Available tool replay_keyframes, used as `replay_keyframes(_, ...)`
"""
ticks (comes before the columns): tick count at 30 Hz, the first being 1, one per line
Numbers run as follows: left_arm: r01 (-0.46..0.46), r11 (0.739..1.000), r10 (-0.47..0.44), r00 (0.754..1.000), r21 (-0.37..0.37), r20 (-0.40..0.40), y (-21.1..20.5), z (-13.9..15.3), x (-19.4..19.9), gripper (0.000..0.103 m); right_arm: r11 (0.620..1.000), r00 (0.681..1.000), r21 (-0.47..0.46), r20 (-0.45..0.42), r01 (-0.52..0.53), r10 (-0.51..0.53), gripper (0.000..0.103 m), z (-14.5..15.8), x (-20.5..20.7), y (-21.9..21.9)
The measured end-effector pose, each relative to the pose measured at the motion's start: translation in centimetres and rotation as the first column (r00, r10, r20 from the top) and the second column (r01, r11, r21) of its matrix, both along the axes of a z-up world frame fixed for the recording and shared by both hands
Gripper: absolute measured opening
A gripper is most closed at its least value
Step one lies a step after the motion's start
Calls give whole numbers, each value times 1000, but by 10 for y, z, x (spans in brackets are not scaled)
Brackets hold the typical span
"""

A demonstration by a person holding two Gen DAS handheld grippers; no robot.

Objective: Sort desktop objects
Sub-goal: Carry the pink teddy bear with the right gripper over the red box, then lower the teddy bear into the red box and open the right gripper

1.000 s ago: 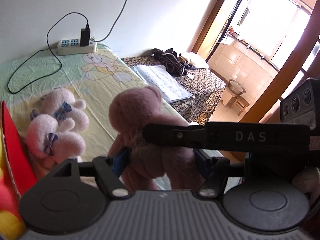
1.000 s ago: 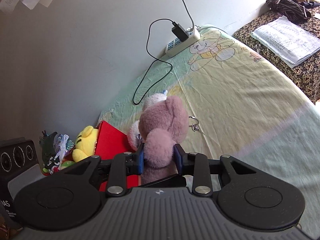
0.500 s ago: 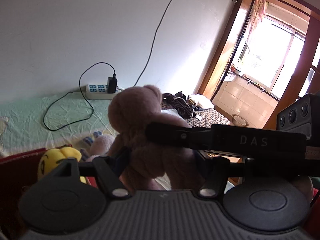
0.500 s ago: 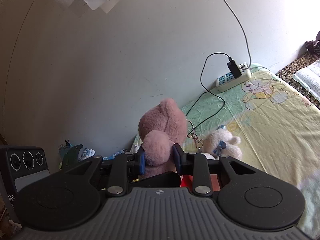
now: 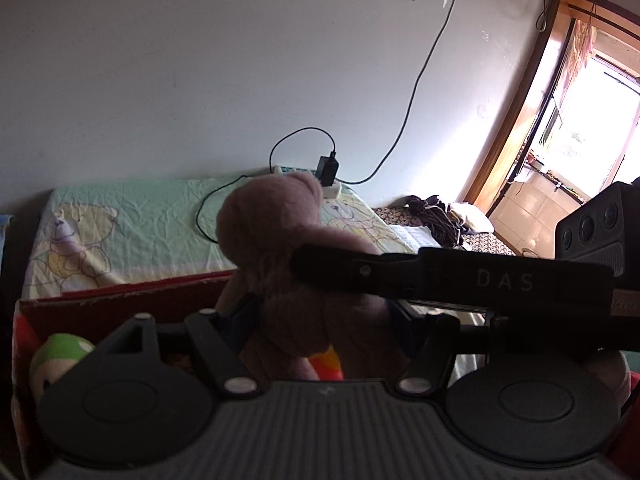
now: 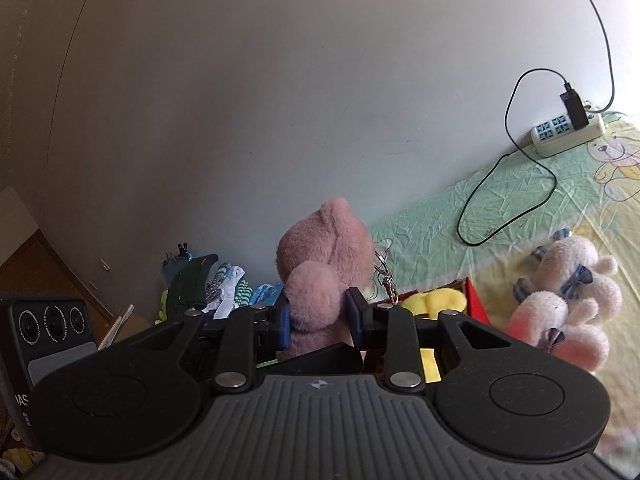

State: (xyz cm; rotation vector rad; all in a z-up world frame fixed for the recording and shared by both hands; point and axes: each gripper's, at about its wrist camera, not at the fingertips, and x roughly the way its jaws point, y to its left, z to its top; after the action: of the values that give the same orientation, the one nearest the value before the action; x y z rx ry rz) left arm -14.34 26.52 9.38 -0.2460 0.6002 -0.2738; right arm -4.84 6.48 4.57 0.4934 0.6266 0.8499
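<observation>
A pink plush bear (image 6: 324,252) is held up in the air by both grippers. My right gripper (image 6: 318,316) is shut on its body, blue pads pressed into the plush. My left gripper (image 5: 320,312) is shut on the same bear (image 5: 280,240) from the other side, and the right gripper's body crosses in front of it. Below lies a red box (image 5: 120,300) with a green-and-yellow plush (image 5: 60,356) inside. In the right wrist view the box's red edge (image 6: 476,300) shows with a yellow plush (image 6: 436,304) in it. A key ring (image 6: 384,276) hangs from the bear.
Two white-and-pink plush bears with blue bows (image 6: 568,300) lie on the green-yellow sheet (image 6: 500,208) right of the box. A power strip with a black charger (image 6: 568,132) and looped cable sits by the wall. Bagged clutter (image 6: 212,284) lies at left. A dark patterned table (image 5: 460,236) stands far right.
Both grippers have carried the pink bear leftward over the red box, swinging the views toward the wall. The white bears now lie off to the right.
</observation>
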Motion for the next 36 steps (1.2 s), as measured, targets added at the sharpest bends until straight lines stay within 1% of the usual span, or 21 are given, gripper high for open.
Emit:
replay_keyframes(4,-20,1000,20,999,-6,-48,17,-17,2,68,999,1000,-41,-18,-25,24,30,-12,1,28)
replay_keyframes(7,-27,1000,26,995,-9,-100,30,-36,5,68,997,999,-67,-42,-26,24,30,-26,2,41)
replay_keyframes(11,-20,1000,20,988,4,-152,34,-56,11,67,993,997,-115,-74,-1,-7,27,-45,-2,52)
replay_keyframes(14,-8,1000,12,982,21,-190,36,-68,16,67,991,993,-131,-112,22,-37,26,-58,0,57)
replay_keyframes(18,9,998,4,972,55,-237,32,-84,21,67,972,997,-233,-65,20,-36,24,-62,-7,72)
replay_keyframes(20,20,999,-6,967,51,-254,33,-88,24,67,965,997,-261,-68,25,-44,24,-66,-5,76)
replay_keyframes(26,43,998,-31,961,40,-276,33,-92,27,67,957,996,-287,-71,35,-57,23,-70,-3,79)
replay_keyframes(33,61,997,-43,956,53,-290,29,-97,27,68,939,996,-343,-70,21,-48,23,-70,-6,83)
replay_keyframes(36,58,998,-45,952,36,-303,33,-95,29,73,940,996,-340,-74,17,-45,23,-69,-4,83)
